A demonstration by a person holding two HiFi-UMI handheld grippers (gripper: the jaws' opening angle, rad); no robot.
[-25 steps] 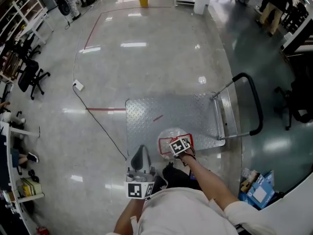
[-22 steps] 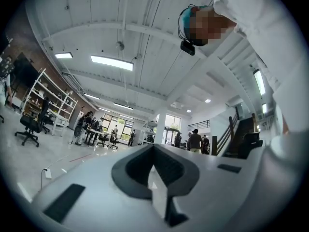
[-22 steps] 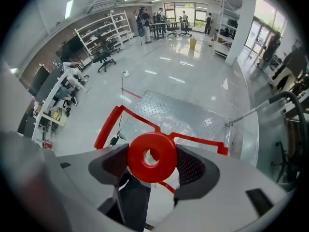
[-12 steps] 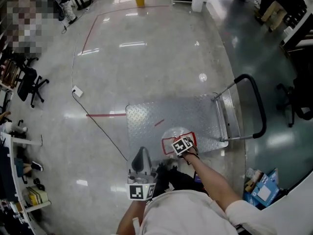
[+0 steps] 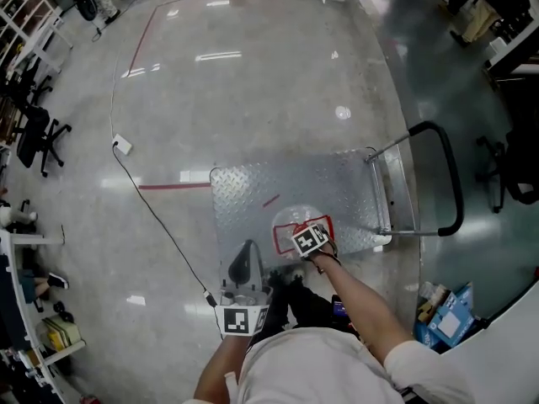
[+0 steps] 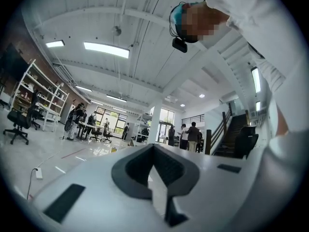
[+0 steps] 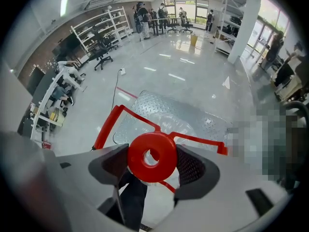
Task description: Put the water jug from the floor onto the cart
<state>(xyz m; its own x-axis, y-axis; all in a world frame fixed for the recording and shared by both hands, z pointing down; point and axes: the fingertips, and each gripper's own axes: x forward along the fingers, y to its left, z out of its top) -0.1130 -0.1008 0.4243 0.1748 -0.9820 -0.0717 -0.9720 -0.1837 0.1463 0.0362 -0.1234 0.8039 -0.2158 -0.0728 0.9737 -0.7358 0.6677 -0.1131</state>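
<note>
The clear water jug (image 5: 295,220) with its red handle frame (image 5: 283,239) hangs over the near edge of the cart's steel deck (image 5: 253,194). My right gripper (image 5: 305,232) is shut on the handle. In the right gripper view the jaws clamp the red ring (image 7: 151,157) of the handle, and the jug (image 7: 169,119) and the cart deck (image 7: 155,102) lie below. My left gripper (image 5: 244,266) is held close to my body, left of the jug, pointing away from it. Its jaws (image 6: 155,170) are shut with nothing between them.
The cart's black push handle (image 5: 452,175) rises at its right end. A black cable runs over the floor from a white power strip (image 5: 122,146) to near my feet. A red tape line (image 5: 173,185) lies left of the cart. Blue boxes (image 5: 446,320) sit at the right.
The jug stays in my right gripper over the cart's near edge, shifted slightly farther over the deck. The head view has drifted a little. The left gripper has barely moved.
</note>
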